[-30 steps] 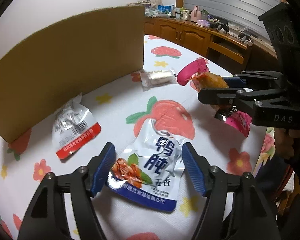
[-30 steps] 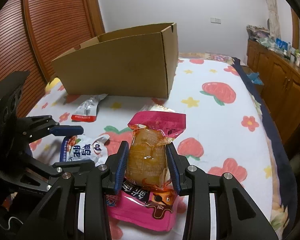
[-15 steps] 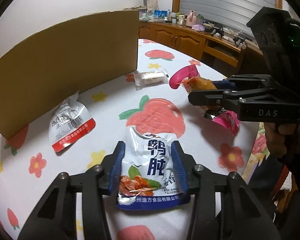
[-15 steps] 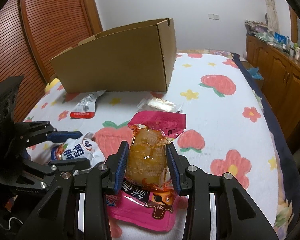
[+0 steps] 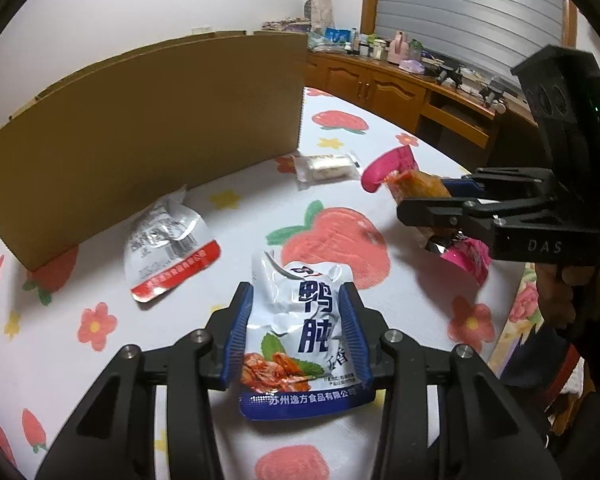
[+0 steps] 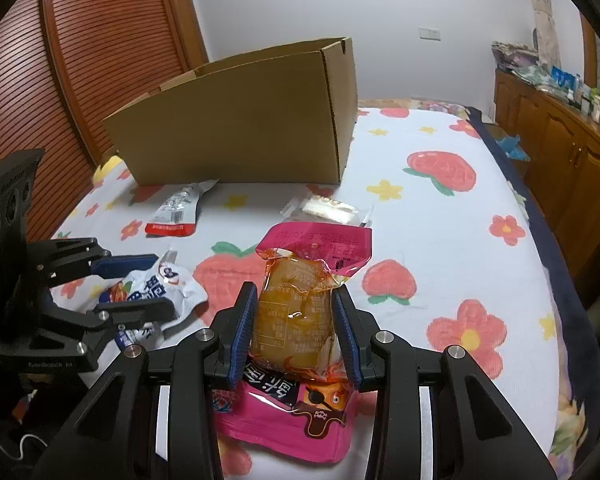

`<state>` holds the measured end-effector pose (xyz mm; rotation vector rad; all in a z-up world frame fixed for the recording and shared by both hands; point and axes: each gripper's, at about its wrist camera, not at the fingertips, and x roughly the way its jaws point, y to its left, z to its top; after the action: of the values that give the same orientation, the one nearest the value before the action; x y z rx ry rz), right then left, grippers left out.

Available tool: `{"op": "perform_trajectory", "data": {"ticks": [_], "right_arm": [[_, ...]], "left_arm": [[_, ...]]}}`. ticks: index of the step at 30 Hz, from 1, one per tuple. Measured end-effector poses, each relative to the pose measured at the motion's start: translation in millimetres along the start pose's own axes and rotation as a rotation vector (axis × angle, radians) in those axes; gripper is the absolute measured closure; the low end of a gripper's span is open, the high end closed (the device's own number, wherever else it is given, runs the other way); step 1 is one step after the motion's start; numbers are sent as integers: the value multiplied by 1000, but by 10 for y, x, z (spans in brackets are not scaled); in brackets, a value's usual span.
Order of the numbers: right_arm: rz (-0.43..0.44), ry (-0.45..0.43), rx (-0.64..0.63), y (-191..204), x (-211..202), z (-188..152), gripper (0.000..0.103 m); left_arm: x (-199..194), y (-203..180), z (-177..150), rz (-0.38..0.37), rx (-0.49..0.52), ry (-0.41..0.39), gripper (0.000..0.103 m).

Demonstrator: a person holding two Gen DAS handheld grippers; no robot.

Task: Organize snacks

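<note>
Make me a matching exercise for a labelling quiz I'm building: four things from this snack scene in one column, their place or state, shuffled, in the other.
Things:
1. white-and-blue pouch
2. pink-and-orange pouch
3. red-edged silver pouch
4. clear packet

Places or states:
A. loose on the bedspread, off the cardboard box's corner
B. gripped by the right gripper
C. loose beside the box's long wall
D. gripped by the left gripper

Pairs: 1-D, 2-B, 3-C, 4-A

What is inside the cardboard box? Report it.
Nothing can be reported: both views show only the outer walls of the cardboard box and its open top rim. Its interior is hidden by the near wall.
</note>
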<state>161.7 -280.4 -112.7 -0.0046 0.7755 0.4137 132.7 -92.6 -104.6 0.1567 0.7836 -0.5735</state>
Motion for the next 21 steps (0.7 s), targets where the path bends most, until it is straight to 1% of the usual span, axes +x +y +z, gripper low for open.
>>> {"op": "perform_trajectory", "data": {"ticks": [3, 12, 21], "right_arm": [[1, -1, -1, 16, -2, 10, 65], [8, -15, -15, 84, -4, 97, 65], [18, -57, -59, 213, -86, 354, 65]], "left_arm": [[-51, 35, 21, 27, -5, -38, 61], [-176, 181, 169, 59, -35, -96, 61], [-436, 362, 436, 102, -36, -181, 61]]}}
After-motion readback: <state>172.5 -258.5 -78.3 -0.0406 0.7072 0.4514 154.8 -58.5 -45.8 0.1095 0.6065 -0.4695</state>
